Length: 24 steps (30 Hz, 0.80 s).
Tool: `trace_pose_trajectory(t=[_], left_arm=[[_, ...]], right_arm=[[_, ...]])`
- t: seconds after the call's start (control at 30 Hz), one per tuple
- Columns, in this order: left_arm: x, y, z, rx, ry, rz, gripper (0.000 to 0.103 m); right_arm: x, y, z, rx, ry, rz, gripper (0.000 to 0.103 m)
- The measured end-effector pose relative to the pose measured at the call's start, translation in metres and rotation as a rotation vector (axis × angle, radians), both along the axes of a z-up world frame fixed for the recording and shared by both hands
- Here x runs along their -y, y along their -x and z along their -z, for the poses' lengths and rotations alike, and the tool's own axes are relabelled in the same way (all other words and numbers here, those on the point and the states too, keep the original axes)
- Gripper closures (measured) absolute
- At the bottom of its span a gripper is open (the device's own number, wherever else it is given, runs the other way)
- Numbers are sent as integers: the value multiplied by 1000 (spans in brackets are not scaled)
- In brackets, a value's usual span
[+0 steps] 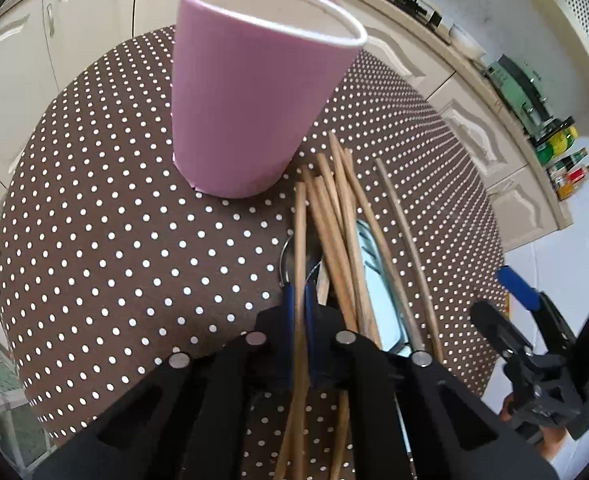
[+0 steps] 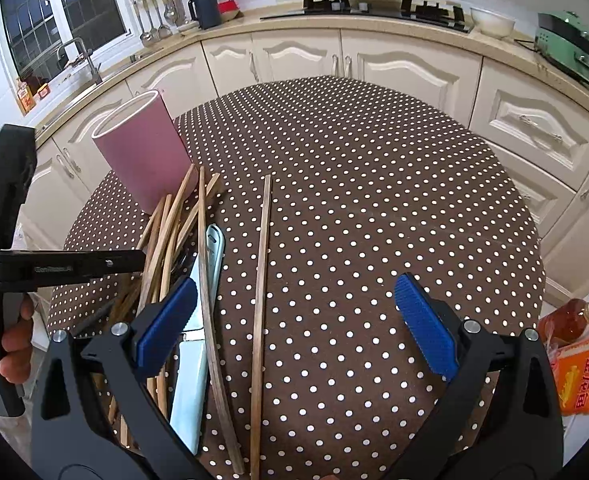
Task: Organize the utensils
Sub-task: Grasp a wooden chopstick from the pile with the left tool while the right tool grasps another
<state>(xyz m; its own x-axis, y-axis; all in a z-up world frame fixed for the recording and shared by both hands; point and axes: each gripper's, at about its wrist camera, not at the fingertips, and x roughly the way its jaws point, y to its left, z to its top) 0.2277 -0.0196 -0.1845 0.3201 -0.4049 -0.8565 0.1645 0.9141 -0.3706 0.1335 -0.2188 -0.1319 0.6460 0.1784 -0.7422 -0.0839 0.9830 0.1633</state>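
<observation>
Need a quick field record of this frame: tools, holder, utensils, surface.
left tool: shut on one wooden chopstick
right tool: open, nothing between its pads, over the table
holder: pink cup, upright, looks empty
pile: wooden chopsticks over a spoon and a pale blue knife, beside the cup
stray: single chopstick, apart from the pile
surface: brown polka-dot tablecloth

Chopsticks: bare matt wood, one pinched in the left claw.
Cup: matt pink, smooth, ahead of that claw.
Counter: brown cloth, white dots.
Claw pads: blue ribbed plastic on the right claw; black matt arms.
Knife handle: pale blue smooth plastic.
</observation>
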Motion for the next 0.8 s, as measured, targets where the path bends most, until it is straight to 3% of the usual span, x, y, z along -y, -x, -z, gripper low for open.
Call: trace_pose_trajectory(t=[0.1, 0.23, 0.4, 0.5, 0.57, 0.63, 0.8], left_arm=[[-11, 7, -6, 19, 35, -11, 98], [-22, 20, -16, 51, 48, -29, 98], [-41, 40, -31, 98, 66, -44, 98], [-49, 50, -42, 127, 76, -39, 98], [-53, 54, -50, 151, 78, -38, 98], [-56, 59, -59, 177, 79, -32, 98], [-53, 68, -89, 252, 98, -12, 98]], right_arm=[[0, -14, 1, -42, -32, -34, 16], [-5, -39, 4, -128, -13, -65, 38], [-23, -66, 12, -238, 40, -133, 51], [-34, -77, 22, -298, 101, -165, 72], [-38, -81, 23, -294, 141, -171, 79], [-37, -85, 22, -302, 125, -179, 95], [-25, -86, 4, -242, 58, -174, 97]])
